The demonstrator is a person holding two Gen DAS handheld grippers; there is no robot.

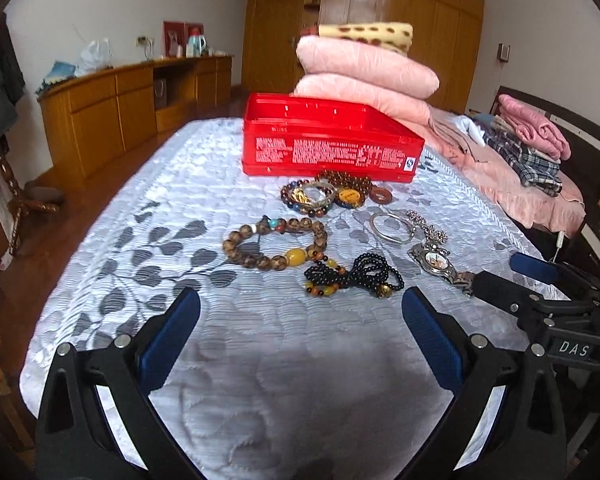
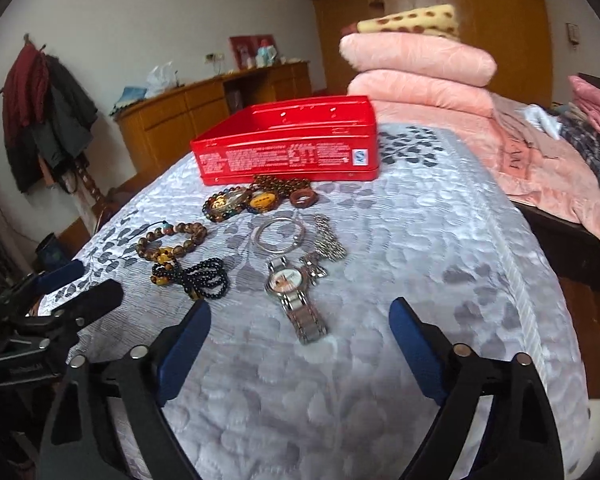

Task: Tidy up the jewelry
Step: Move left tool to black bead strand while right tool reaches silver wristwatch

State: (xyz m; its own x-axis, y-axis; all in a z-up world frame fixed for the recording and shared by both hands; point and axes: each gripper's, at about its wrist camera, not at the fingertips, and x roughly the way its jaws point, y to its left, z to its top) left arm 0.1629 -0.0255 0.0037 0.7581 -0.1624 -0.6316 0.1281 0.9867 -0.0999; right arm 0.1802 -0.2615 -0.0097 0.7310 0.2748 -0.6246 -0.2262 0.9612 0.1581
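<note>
Watch (image 2: 296, 300) between gaping right tongs (image 2: 300, 320)

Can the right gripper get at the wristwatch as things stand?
Probably yes. The right gripper is open, and the wristwatch lies flat on the bedspread just ahead of its fingertips, with nothing between them. The silver bangle lies beyond it.

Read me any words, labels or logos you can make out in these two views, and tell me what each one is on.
"DAS": white letters on the black body of the right hand-held gripper, seen in the left wrist view.
Red tin: rows of white print on its front wall, too small and blurred to read; a small blue-and-white square logo at its right end, unreadable.
Watch: dial markings too small to read.
Yellow charm: dark marks, unreadable.
</note>
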